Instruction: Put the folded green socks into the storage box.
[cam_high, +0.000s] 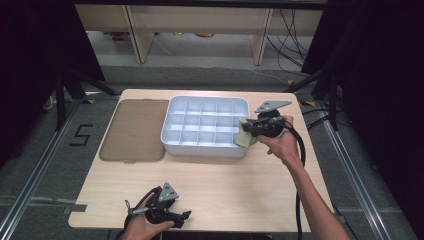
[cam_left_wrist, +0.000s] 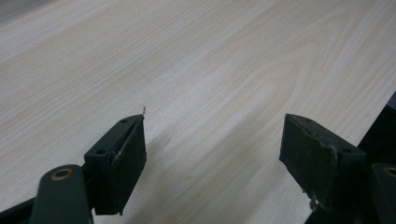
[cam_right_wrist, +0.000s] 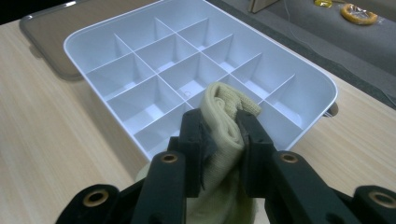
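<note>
**Jaws on the cloth, tray at hand**

Clamped between my right jaws sits a rolled pale-yellow cloth (cam_right_wrist: 223, 122); my right gripper (cam_right_wrist: 219, 133) pinches it narrow, the pads pressing the fabric from both sides, with the roll's end poking out past the tips and the rest bunched below toward my hand. From the high view, my right gripper (cam_high: 252, 128) hovers at the tray's 3 o'clock edge, the cloth (cam_high: 245, 134) hanging right against the near-right corner of the rim.

That white divided tray (cam_high: 172, 138) stands on the wooden table (cam_high: 225, 185), toward its far side. Its compartments form a grid, and those I can see into look bare. In my right gripper view the cloth sits over the tray's (cam_right_wrist: 88, 35) near rim, above the closest compartments; whether it touches a divider I cannot tell.

At the tray's 9 o'clock, just beside it, lies a flat brownish lid (cam_high: 135, 130), flush on the tabletop.

Down at 6 o'clock from the tray, well apart, my left gripper (cam_high: 182, 216) rests low near the table's near edge. Its jaws stand wide with nothing between them, bare wood grain (cam_left_wrist: 196, 84) beneath.
</note>
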